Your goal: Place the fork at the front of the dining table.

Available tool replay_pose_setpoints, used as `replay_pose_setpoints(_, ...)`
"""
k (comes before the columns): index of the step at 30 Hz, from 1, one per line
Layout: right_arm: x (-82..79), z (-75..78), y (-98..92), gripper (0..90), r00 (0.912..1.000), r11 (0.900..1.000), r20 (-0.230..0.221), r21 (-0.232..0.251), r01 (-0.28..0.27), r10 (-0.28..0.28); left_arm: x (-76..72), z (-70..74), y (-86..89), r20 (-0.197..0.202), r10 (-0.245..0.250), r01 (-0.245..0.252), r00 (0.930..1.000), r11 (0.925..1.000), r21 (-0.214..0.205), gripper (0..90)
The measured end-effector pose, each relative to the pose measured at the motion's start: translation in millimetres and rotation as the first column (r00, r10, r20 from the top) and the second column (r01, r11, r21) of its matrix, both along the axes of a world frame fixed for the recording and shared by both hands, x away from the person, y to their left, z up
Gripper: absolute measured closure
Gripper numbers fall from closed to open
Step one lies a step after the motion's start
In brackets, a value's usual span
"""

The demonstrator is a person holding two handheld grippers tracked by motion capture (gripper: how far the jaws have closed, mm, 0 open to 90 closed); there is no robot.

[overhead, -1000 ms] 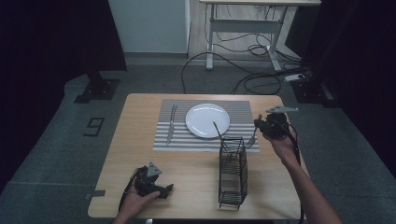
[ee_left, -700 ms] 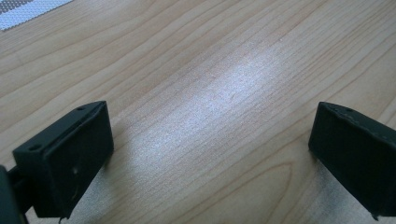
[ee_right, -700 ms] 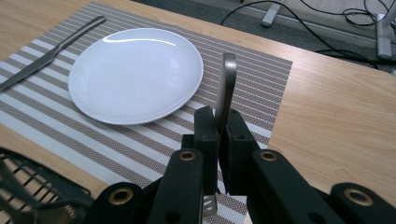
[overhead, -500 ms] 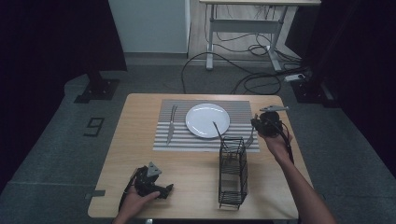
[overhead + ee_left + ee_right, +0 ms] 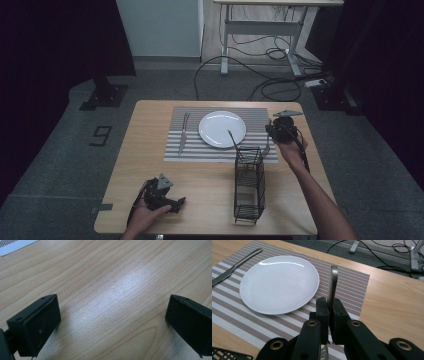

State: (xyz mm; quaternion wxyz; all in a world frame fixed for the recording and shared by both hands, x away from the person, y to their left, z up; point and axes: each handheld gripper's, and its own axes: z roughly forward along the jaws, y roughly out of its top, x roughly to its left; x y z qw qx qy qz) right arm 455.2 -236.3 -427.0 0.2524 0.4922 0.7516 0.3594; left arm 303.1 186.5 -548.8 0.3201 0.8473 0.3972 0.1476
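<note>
The high view looks down from above the tabletop's (image 5: 150, 150) near edge; the left gripper view is very close to bare wood, probably the near-left corner; the right gripper view faces the plate (image 5: 278, 283), shared with the high view

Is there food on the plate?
No, the white plate on the striped mat is bare and shiny, with nothing lying on it.

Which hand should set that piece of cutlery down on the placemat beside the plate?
The right. Its hand-held gripper is already shut on the metal utensil, right over the placemat beside the plate. The left hand-held gripper sits open on the near table edge, far off.
</note>
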Motion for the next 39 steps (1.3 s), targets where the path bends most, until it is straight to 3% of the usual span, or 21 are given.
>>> replay_pose_setpoints(14, 12.4, -3.9, -0.9, 85.8, 0.9996, 0.9990, 0.003, 0.035, 0.027, -0.027, 0.0, 0.0, 0.0, 0.000, 0.000, 0.000, 1.0000, 1.0000, 0.000, 0.0)
replay_pose_setpoints(21, 22.9, -3.9, 4.2, 85.9, 0.9994, 0.9991, -0.013, 0.028, 0.031, -0.031, 0.0, 0.0, 0.0, 0.000, 0.000, 0.000, 1.0000, 1.0000, 0.000, 0.0)
replay_pose_setpoints(26, 28.6, -7.1, 10.7, 86.0, 0.9995, 0.9992, -0.001, 0.023, 0.033, -0.033, 0.0, 0.0, 0.0, 0.000, -0.001, 0.001, 1.0000, 1.0000, 0.000, 0.0)
replay_pose_setpoints(39, 29.5, -9.6, 14.0, 86.0, 0.9992, 0.9991, 0.008, 0.014, 0.040, -0.040, -0.1, -0.1, 0.0, 0.001, 0.000, 0.000, 1.0000, 1.0000, 0.000, 0.0)
